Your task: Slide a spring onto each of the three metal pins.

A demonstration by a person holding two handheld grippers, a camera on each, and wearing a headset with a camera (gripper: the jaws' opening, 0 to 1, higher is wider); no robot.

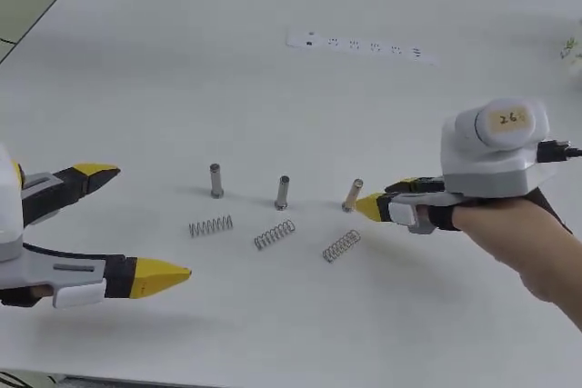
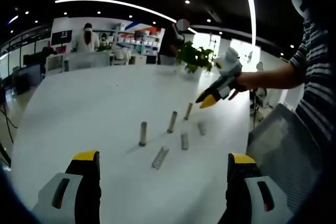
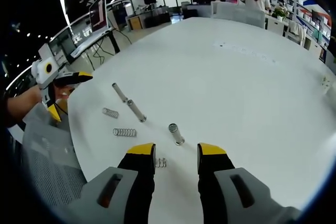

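We work on a bare white worktop (image 1: 273, 115). No spring is on a pin yet. The left tongs (image 1: 136, 223) hover wide open and empty at 9 o'clock of the row. The right tongs (image 3: 176, 150) are slightly parted, holding nothing, with their tips just at 3 o'clock of the right pin (image 1: 352, 195).

That pin leans, while the middle pin (image 1: 283, 192) and left pin (image 1: 215, 180) stand upright. Each spring lies flat at about 6 o'clock of its pin: the right spring (image 1: 341, 245), middle spring (image 1: 275, 234) and left spring (image 1: 211, 225).

We judge it best to pinch a spring lightly near one end, so the coils keep their shape. We then turn it in line with the pin and steady the leaning pin with the free tongs.

From the head view we cannot tell what keeps the right pin tilted, as its foot is too small. In the right gripper view, the jaws cut off part of the spring between them.
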